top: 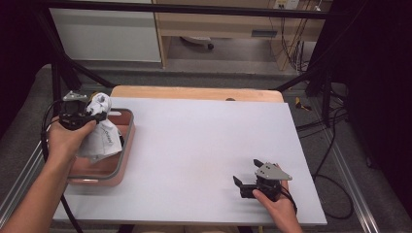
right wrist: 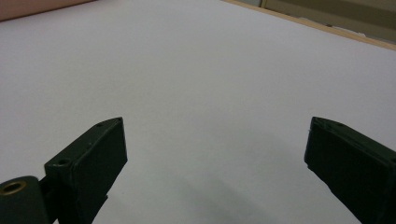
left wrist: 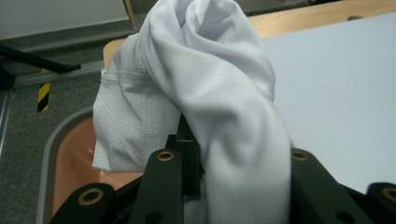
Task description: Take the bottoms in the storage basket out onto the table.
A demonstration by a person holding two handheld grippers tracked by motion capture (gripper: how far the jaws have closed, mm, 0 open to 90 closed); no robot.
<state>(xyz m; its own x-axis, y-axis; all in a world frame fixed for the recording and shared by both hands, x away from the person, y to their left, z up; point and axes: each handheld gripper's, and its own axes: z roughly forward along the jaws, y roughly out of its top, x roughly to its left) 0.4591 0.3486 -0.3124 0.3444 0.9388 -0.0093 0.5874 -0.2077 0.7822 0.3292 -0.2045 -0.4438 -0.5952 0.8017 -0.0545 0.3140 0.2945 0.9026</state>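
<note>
Currently my left gripper (top: 92,112) is clenched on the crumpled white fabric garment (top: 103,133), hanging above the salmon-pink rounded plastic tray (top: 127,145) at nine o'clock. My right gripper (top: 247,178) rests released at five o'clock. Risk: trailing cloth may snag the rim and drag the tray.

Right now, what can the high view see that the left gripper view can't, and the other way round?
High view alone: the right gripper with jaws open over the white table, and both forearms. Left gripper view alone: the stitched seam and dotted mesh of the white cloth up close. Both: the left gripper shut on that cloth above the pink tray.
</note>
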